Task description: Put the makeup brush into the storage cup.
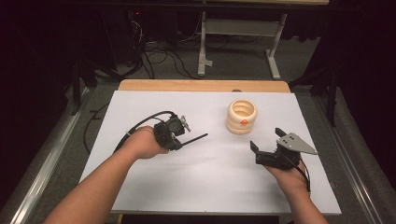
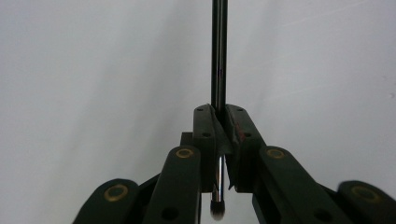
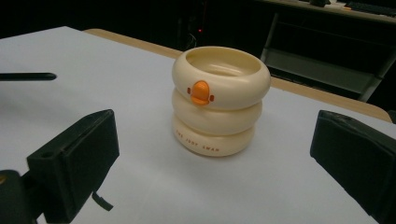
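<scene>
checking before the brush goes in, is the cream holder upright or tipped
Upright: the cream ringed holder stands on its base on the white table, open mouth up.

The white desk (image 1: 154, 177) is evenly lit from above, while the floor and furniture around it sink into near black. Shadows on it are soft and faint, lying close under the hands. In the left gripper view the near links of the tongs are blurred and the slim black brush (image 2: 219, 51) runs sharp against a plain grey-white ground. In the right gripper view the cream holder (image 3: 219, 100) is crisp, with a mild sheen on its rim; the near pads (image 3: 77, 163) are soft-edged.
</scene>
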